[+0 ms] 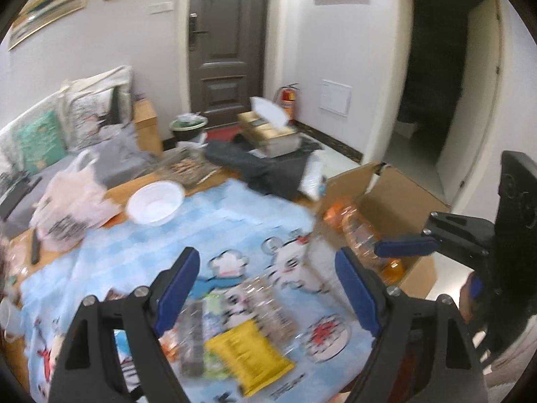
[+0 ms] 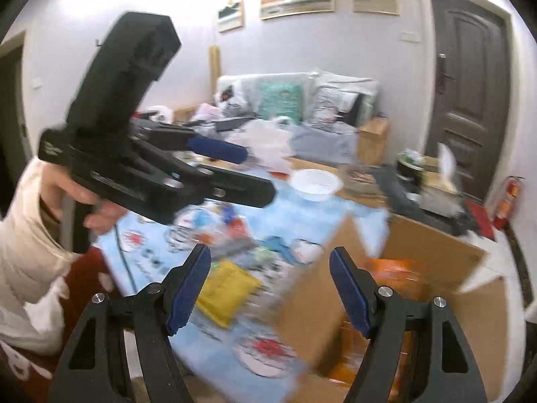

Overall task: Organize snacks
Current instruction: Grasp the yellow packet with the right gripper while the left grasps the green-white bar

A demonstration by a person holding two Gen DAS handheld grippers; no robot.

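Several snack packets lie on a blue cartoon tablecloth (image 1: 214, 228): a yellow bag (image 1: 250, 356), a green packet (image 1: 213, 305) and clear wrapped packs (image 1: 268, 305). My left gripper (image 1: 268, 288) is open and empty just above them. An open cardboard box (image 1: 396, 201) at the table's right holds orange packets (image 1: 355, 228). My right gripper (image 2: 270, 288) is open and empty above the box's near wall (image 2: 312, 302); the yellow bag (image 2: 226, 290) lies to its left. The view is blurred.
A white bowl (image 1: 156, 203) and a white plastic bag (image 1: 70, 201) sit at the table's far side. A sofa with cushions (image 1: 43, 134) stands behind. A dark door (image 1: 226, 40), a bin (image 1: 188, 127) and a fire extinguisher (image 1: 288, 99) are beyond.
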